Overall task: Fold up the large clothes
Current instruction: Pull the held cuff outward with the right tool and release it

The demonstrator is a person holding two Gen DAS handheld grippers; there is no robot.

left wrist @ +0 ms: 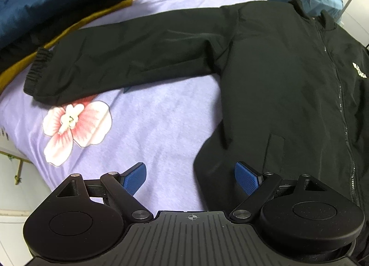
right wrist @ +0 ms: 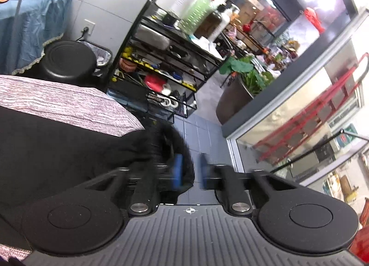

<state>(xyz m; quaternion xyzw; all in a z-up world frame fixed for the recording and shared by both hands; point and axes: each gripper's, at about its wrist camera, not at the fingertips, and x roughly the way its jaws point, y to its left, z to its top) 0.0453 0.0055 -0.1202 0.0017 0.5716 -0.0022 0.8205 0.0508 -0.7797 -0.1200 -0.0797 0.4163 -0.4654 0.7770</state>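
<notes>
On a lilac floral bedspread (left wrist: 143, 113) the black jacket (left wrist: 276, 81) is spread flat, its sleeve stretched toward ten o'clock from the wide-open left gripper (left wrist: 190, 177), while the blurred right gripper (right wrist: 189, 169), slightly parted, grasps nothing discernible.

A lived-in home: floral bedsheet (left wrist: 147, 113), cluttered metal shelf rack (right wrist: 166, 62) (bottles on top), potted plant (right wrist: 244, 74).

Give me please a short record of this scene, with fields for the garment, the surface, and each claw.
garment: black jacket, lying flat, zipper closed, one sleeve spread out sideways
surface: purple floral bedsheet
left claw: open, holds nothing, at the jacket's bottom hem
right claw: blurred, slightly open, black cloth at one pad, grip uncertain
other clothes: blue and mustard pile
</notes>
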